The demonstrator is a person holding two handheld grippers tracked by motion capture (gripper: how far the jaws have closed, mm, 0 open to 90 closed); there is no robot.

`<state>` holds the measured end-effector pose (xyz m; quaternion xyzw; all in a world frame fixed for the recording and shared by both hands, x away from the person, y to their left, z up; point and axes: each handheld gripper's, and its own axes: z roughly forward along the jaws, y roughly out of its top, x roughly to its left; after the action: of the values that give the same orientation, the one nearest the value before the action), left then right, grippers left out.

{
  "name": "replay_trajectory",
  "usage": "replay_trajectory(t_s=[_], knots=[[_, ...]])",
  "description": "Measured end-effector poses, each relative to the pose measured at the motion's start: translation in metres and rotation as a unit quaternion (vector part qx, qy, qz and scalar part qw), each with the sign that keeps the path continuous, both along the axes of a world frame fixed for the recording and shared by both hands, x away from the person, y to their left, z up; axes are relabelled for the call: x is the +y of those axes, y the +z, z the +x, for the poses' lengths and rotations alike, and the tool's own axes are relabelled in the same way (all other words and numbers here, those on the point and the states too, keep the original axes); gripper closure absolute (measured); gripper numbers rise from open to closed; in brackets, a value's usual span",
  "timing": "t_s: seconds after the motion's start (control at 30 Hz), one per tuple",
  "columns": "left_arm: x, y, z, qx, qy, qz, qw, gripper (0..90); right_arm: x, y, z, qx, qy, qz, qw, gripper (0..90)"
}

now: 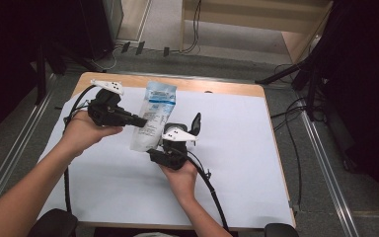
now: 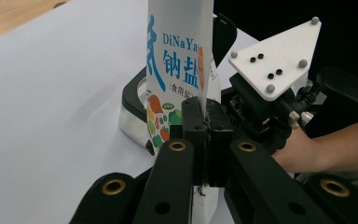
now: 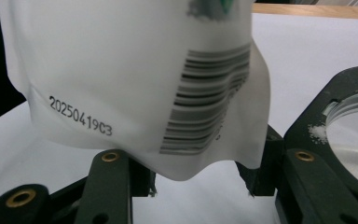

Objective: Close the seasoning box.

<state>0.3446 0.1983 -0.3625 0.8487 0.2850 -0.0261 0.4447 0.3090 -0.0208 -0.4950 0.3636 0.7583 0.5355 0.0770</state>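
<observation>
Salt pouch [image 2: 179,70] clamped in left gripper [image 2: 205,126] jaws, its barcode above right gripper [image 3: 196,182] jaws, apart.

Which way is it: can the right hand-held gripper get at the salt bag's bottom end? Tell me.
Probably yes. The salt bag hangs with its bottom end between the open jaws of the right hand-held gripper, nothing in between. The left hand-held gripper pinches another edge.

A lab-like recording space: a white-covered wooden table [image 1: 237,148] stands on grey carpet, with black tripod legs [image 1: 296,74] right of the table and loose black cables [image 1: 195,29] beyond it.
</observation>
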Motion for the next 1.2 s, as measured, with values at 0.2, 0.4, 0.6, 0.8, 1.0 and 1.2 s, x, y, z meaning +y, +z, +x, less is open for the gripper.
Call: replay_trajectory(t_s=[0.2,0.4,0.6,0.8,1.0,1.2], knots=[[0.007,0.001,-0.004,-0.01,0.001,-0.004,0.9999,90.0,-0.001,0.001,0.0,0.003,0.003,0.003,1.0,54.4],[0.015,0.002,-0.006,-0.001,0.0,-0.005,1.0,90.0,0.003,0.003,0.003,0.008,0.01,0.004,0.9999,51.6],[0.019,0.001,-0.008,-0.026,0.018,-0.024,0.9992,90.0,0.006,0.003,0.004,0.011,0.02,0.016,0.9996,50.4],[0.026,0.003,-0.006,-0.026,0.026,-0.041,0.9985,90.0,0.007,0.0,0.004,0.016,0.034,0.004,0.9993,50.4],[0.04,0.003,-0.004,-0.035,0.051,-0.047,0.997,90.0,0.005,0.0,-0.001,0.016,0.052,-0.004,0.9985,50.3],[0.056,-0.006,0.009,-0.034,0.085,-0.039,0.9951,90.0,-0.004,0.011,-0.007,0.02,0.079,-0.004,0.9967,50.4]])
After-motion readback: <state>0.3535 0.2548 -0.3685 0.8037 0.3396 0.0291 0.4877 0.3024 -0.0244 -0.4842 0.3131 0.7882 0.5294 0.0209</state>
